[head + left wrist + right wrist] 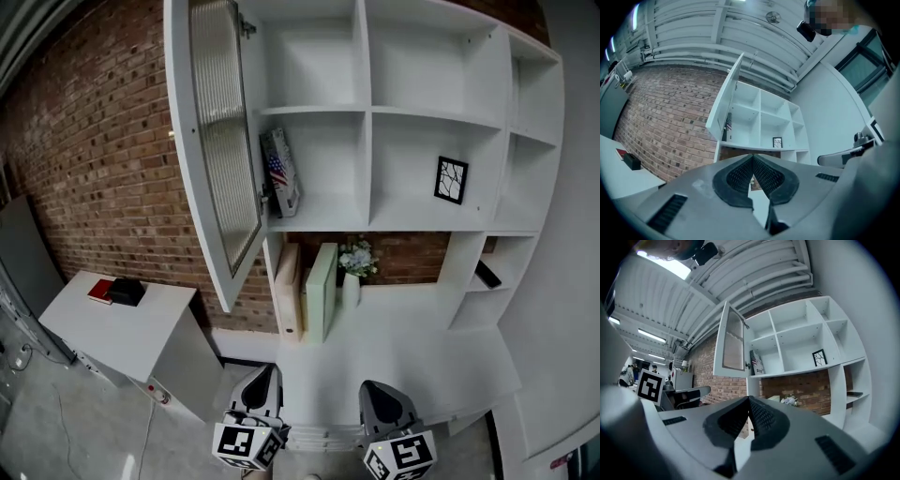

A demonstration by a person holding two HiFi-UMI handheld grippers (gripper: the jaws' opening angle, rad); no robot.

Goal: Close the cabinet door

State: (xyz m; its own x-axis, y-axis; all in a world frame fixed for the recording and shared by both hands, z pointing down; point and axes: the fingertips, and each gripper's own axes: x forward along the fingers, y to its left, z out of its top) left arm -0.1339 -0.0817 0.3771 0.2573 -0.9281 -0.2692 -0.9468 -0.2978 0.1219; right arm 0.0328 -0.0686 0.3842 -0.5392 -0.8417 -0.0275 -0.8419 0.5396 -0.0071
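Hanging open, the ribbed-glass cabinet door [223, 141] likely swings lightly; push its frame. Left hand-held gripper [753, 160] and right hand-held gripper [749, 400]: closed, empty.

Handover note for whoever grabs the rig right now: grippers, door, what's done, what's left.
Left gripper: fingers together, holding nothing, held low and well short of the door.
Right gripper: likewise shut and empty, low beside the left one.
Cabinet door: wide open, swung out to the left of the shelves.
Done: nothing yet; neither gripper touches the door.
Left: likely reach up and push the door closed.
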